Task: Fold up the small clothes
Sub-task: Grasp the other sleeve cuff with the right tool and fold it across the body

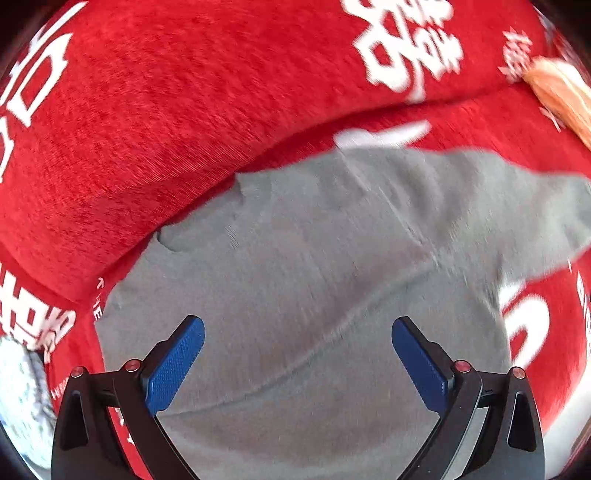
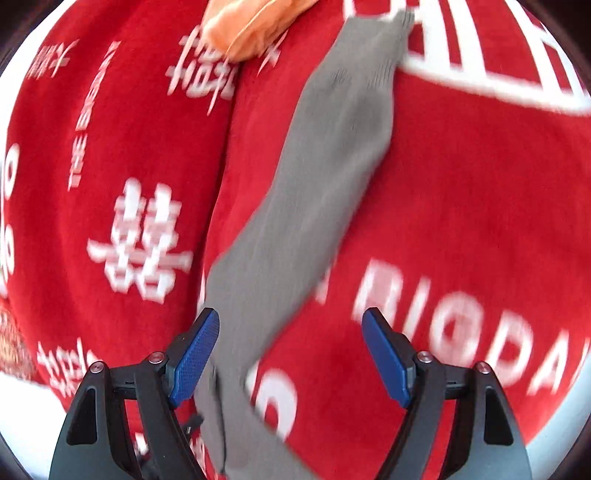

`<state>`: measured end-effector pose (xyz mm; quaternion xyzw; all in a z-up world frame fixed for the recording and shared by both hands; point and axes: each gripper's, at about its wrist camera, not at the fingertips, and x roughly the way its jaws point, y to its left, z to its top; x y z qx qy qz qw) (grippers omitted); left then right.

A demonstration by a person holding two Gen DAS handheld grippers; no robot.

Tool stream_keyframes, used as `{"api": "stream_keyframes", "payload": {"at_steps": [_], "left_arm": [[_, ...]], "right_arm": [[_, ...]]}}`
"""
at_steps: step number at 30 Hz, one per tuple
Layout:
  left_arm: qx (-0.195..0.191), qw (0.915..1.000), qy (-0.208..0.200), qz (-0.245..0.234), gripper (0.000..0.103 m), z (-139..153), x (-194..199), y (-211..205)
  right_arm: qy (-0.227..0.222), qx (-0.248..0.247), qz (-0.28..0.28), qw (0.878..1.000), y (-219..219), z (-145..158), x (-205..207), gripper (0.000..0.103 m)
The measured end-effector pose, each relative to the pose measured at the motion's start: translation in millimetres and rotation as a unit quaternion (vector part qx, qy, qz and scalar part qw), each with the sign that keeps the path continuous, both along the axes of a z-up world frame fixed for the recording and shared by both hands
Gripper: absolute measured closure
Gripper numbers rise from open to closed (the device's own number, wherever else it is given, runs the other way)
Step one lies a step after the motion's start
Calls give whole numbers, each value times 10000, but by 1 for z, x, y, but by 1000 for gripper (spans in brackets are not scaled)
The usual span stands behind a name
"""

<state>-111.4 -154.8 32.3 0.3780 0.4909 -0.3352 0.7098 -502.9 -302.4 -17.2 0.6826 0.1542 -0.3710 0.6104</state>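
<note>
A grey knit garment [image 1: 314, 266] lies spread on a red cloth with white print [image 1: 147, 129]. My left gripper [image 1: 297, 328] is open and empty, hovering just above the garment's body. In the right wrist view a long grey sleeve [image 2: 325, 155] of the garment stretches away from me across the red cloth [image 2: 461, 192]. My right gripper [image 2: 290, 321] is open and empty above the sleeve's near part, with the left finger [image 2: 194, 358] beside the sleeve's edge. Both views are motion-blurred.
An orange garment [image 2: 251, 26] lies at the far end, left of the sleeve's cuff; it also shows in the left wrist view [image 1: 561, 96]. A white fluffy item [image 1: 22, 391] lies at the lower left. The red cloth has a fold ridge [image 1: 258, 147].
</note>
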Motion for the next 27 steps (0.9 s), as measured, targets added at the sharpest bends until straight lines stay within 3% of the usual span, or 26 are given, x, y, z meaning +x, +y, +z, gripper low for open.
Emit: {"api": "stream_keyframes", "payload": {"at_steps": [7, 12, 14, 15, 16, 17, 23, 27], "left_arm": [[60, 9975, -136, 692, 1, -18, 32, -15], [217, 9960, -56, 862, 1, -39, 32, -20], [286, 9962, -23, 820, 1, -46, 27, -22], [285, 9963, -34, 804, 1, -47, 24, -22], [263, 9965, -60, 791, 1, -46, 22, -22], [248, 9965, -88, 793, 1, -46, 21, -22], [179, 9953, 22, 949, 1, -43, 29, -14], [34, 9943, 37, 1067, 1, -33, 37, 1]], "right_arm": [[-88, 336, -408, 9986, -55, -31, -21, 21], [-725, 465, -791, 9931, -73, -43, -25, 21], [-918, 487, -874, 9907, -79, -44, -24, 35], [-1040, 535, -881, 9892, -82, -46, -24, 69], [-1174, 618, -853, 9875, -86, -49, -23, 89], [-1299, 694, -827, 9856, -88, -51, -21, 97], [-2123, 393, -394, 9756, -95, -32, 6, 97], [-2493, 74, 425, 9675, -99, 2, 53, 97]]}}
